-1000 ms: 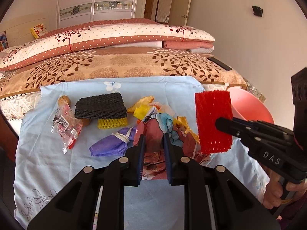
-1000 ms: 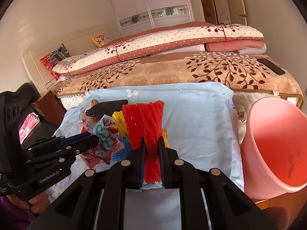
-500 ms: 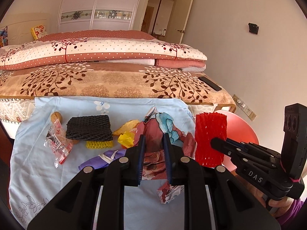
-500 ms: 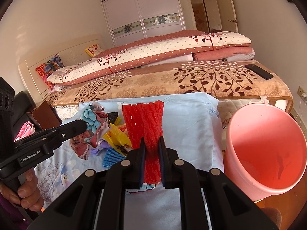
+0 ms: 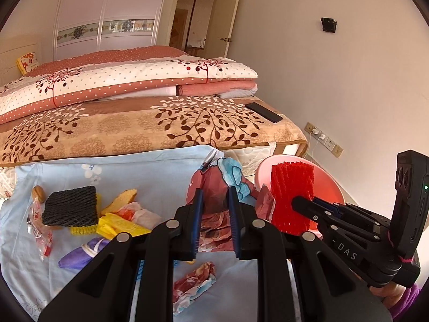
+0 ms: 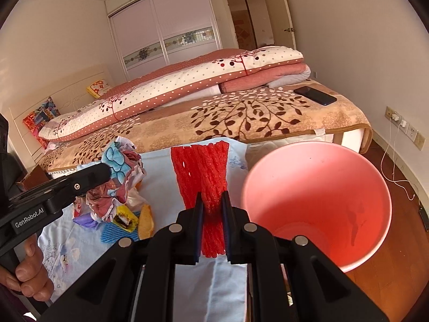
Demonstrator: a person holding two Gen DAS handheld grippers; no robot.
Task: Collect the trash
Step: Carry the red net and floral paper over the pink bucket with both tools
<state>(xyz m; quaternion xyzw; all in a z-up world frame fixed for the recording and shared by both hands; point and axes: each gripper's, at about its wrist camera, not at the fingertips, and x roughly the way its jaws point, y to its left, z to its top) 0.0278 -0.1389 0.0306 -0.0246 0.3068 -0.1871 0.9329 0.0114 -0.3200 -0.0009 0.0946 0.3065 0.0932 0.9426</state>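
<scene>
My left gripper [image 5: 214,201] is shut on a crumpled red and blue wrapper [image 5: 218,185], held above the light blue cloth [image 5: 150,169]; the wrapper also shows in the right wrist view [image 6: 120,171]. My right gripper [image 6: 211,206] is shut on a red foam net [image 6: 205,169], held just left of the pink bucket [image 6: 316,201]. In the left wrist view the net [image 5: 291,196] hangs in front of the bucket [image 5: 329,185]. More trash lies on the cloth: a black foam net [image 5: 71,205], yellow wrappers [image 5: 118,222], a purple piece [image 5: 80,252], a small crumpled wrapper [image 5: 193,284].
A bed with folded quilts [image 5: 128,80] stands behind the cloth, with a black phone [image 5: 264,112] on its right corner. A clear red packet [image 5: 40,230] and a brown nut [image 5: 37,191] lie at the cloth's left. A wall socket with a white cable [image 6: 396,119] is at the right.
Both grippers have moved right with their loads. The red net has come up beside the bucket's rim. A small crumpled wrapper now lies on the cloth below the left gripper.
</scene>
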